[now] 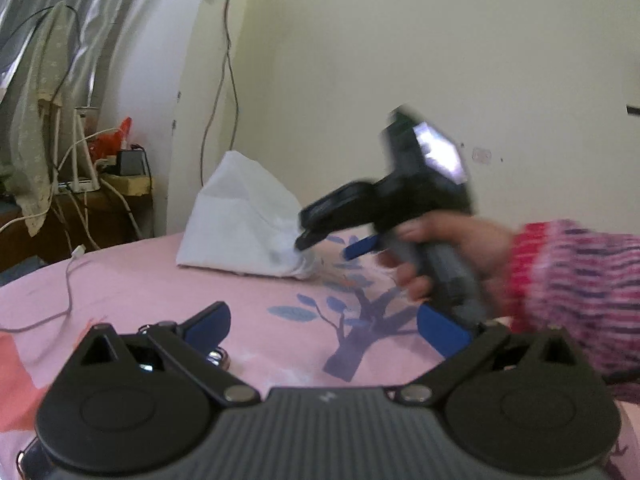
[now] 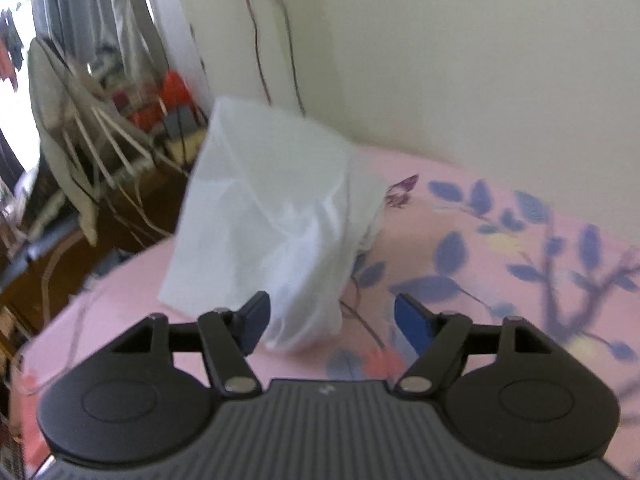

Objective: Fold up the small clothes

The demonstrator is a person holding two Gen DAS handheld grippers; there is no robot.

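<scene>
A white, crumpled piece (image 1: 240, 216) stands like a tent on the pink bedsheet (image 1: 160, 288) near the wall; I cannot tell if it is cloth or a thin bag. A hand in a pink knitted sleeve (image 1: 568, 280) holds my right gripper (image 1: 328, 240), whose tips reach the piece's lower right corner. In the right wrist view that corner (image 2: 304, 320) hangs between the blue pads (image 2: 412, 320), which stand apart and do not press on it. My left gripper (image 1: 326, 326) is open over the sheet, well short of the piece, with nothing in it.
A white cable (image 1: 68, 292) trails across the bed's left side. Past the bed's left edge stands a wooden side table (image 1: 100, 208) crowded with cables and small devices. A cloth (image 1: 36, 120) hangs beside the curtain. A pale wall (image 1: 400, 60) is close behind the bed.
</scene>
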